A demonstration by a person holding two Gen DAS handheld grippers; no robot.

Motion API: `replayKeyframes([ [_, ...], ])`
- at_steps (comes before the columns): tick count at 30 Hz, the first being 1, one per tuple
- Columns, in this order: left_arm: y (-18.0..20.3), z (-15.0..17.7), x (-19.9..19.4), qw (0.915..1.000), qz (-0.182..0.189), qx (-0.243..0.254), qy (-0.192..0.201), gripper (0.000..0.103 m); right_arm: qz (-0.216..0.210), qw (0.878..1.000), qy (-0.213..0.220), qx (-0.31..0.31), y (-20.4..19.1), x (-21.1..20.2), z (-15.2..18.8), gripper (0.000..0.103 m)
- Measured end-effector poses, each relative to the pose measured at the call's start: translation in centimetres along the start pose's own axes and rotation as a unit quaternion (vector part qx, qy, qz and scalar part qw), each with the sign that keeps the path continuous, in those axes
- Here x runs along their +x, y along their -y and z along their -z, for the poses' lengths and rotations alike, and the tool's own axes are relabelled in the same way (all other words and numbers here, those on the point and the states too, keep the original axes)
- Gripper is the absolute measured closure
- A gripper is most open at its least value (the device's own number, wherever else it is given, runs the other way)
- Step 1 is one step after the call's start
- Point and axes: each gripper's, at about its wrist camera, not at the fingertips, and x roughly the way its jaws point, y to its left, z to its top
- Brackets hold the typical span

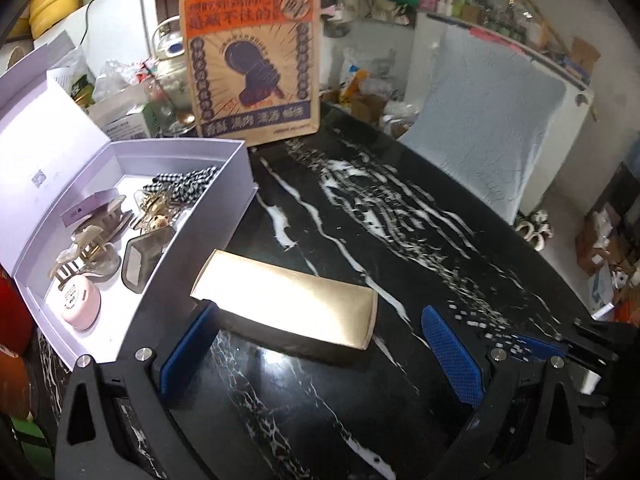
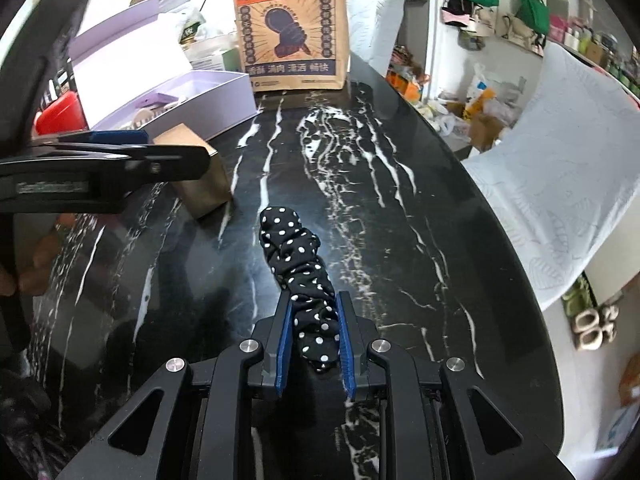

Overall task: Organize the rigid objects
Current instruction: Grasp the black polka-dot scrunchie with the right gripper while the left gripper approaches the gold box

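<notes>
A gold rectangular box (image 1: 288, 304) lies on the black marble table (image 1: 400, 240) just right of the open lilac storage box (image 1: 224, 200). My left gripper (image 1: 320, 344) is open, its blue pads on either side of the gold box's near end, the left pad (image 1: 188, 352) touching or nearly touching it. The gold box also shows in the right wrist view (image 2: 200, 184), partly behind the left gripper's finger (image 2: 120, 160). My right gripper (image 2: 312, 340) is shut on a black polka-dot scrunchie (image 2: 296, 264), which sticks out forward above the table.
The lilac box holds hair claws (image 1: 92, 240), a pink round case (image 1: 80, 300), a small mirror (image 1: 140, 260) and a checked bow (image 1: 184, 184). A brown paper bag (image 1: 252, 52) stands behind it. A chair with a white cover (image 1: 492, 132) stands at the table's far right edge.
</notes>
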Motion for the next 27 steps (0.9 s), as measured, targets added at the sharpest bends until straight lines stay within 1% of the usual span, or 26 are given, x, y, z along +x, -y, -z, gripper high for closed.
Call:
replayKeyframes([
  [2,0.0,-0.2,0.7,0.9998,-0.016,-0.009,-0.009,0.000,-0.002,1.000,0.000,0.004,0.2,0.0,-0.1,0.083],
  [5,0.2,-0.4,1.7,0.9980,-0.057,-0.019,-0.020,0.000,-0.005,1.000,0.001,0.009,0.5,0.0,-0.1,0.083],
  [8,0.7,-0.1,2.6,0.9963,-0.079,-0.019,-0.028,0.000,-0.005,1.000,0.002,0.013,0.7,0.1,-0.1,0.083],
  [12,0.8,0.2,3.4,0.9951,-0.085,-0.037,-0.035,0.000,-0.005,1.000,0.003,0.014,0.8,0.0,-0.1,0.083],
  [15,0.3,0.3,3.6,0.9936,-0.087,-0.063,-0.037,0.000,-0.005,1.000,0.003,0.015,0.8,0.0,-0.1,0.083],
  [17,-0.3,0.4,3.6,0.9931,-0.078,-0.081,-0.033,0.000,-0.006,1.000,0.004,0.016,0.8,0.0,0.0,0.083],
  [18,-0.5,0.5,3.4,0.9936,-0.065,-0.089,-0.024,0.001,-0.006,1.000,0.004,0.016,0.9,-0.1,0.0,0.083],
  [19,-0.6,0.5,3.2,0.9936,-0.061,-0.093,-0.018,0.002,-0.006,1.000,0.004,0.016,0.9,-0.1,0.0,0.083],
  [21,-0.9,0.7,2.8,0.9930,-0.061,-0.101,-0.007,0.015,-0.006,1.000,0.005,0.016,0.8,-0.1,0.0,0.083],
  [22,-1.0,0.8,2.7,0.9929,-0.058,-0.103,-0.005,0.020,-0.006,1.000,0.005,0.016,0.8,-0.1,0.1,0.083],
  [23,-1.1,0.9,2.6,0.9926,-0.057,-0.108,-0.003,0.033,-0.006,1.000,0.005,0.016,0.8,-0.1,0.1,0.083],
  [24,-1.3,1.1,2.5,0.9924,-0.056,-0.110,-0.002,0.041,-0.007,1.000,0.006,0.016,0.8,-0.1,0.1,0.083],
  [27,-1.3,1.5,2.2,0.9933,-0.046,-0.106,0.003,0.049,-0.011,1.000,0.007,0.019,0.8,-0.2,0.2,0.083],
])
